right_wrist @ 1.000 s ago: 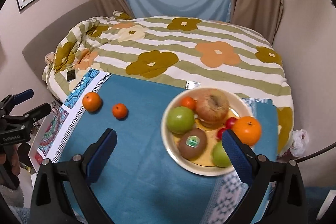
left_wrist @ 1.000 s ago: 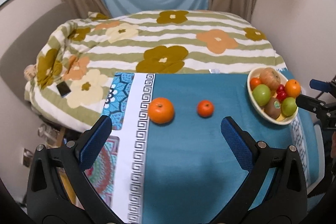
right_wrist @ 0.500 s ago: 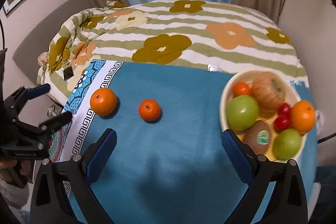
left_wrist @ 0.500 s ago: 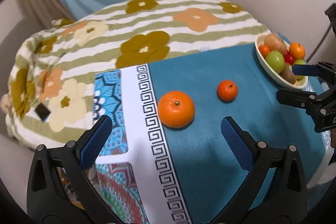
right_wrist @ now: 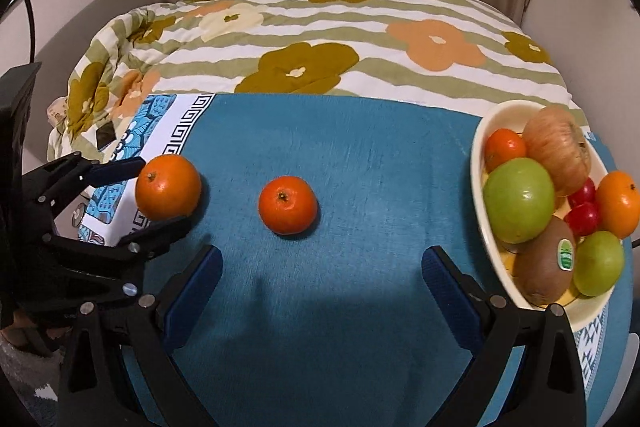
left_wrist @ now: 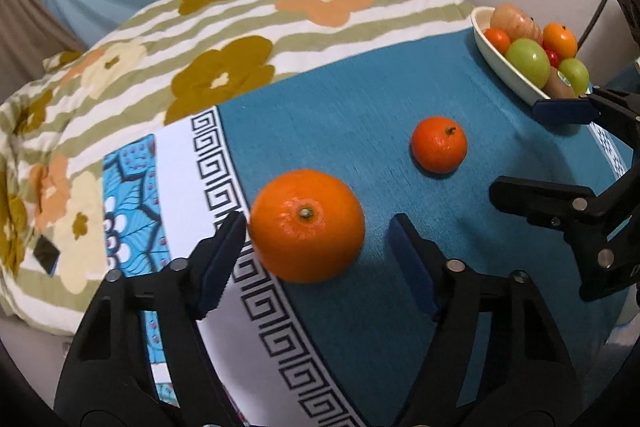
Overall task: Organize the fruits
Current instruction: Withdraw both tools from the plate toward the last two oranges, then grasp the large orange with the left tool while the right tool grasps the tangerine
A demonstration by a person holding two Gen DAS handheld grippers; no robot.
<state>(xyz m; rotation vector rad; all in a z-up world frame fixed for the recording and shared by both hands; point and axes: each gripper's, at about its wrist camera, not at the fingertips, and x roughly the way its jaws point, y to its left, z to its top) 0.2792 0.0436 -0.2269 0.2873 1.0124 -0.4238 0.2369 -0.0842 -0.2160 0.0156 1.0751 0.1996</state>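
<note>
Left hand-held gripper, jaws just closing around the large orange without gripping; right hand-held gripper open below the small orange at frame centre.

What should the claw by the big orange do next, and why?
Probably keep squeezing until both pads grip the big orange. The left gripper has just been closing and sits on either side of it, one pad about touching and the other with a gap. Other fruit already sits in the bowl, so the orange likely goes there.
</note>
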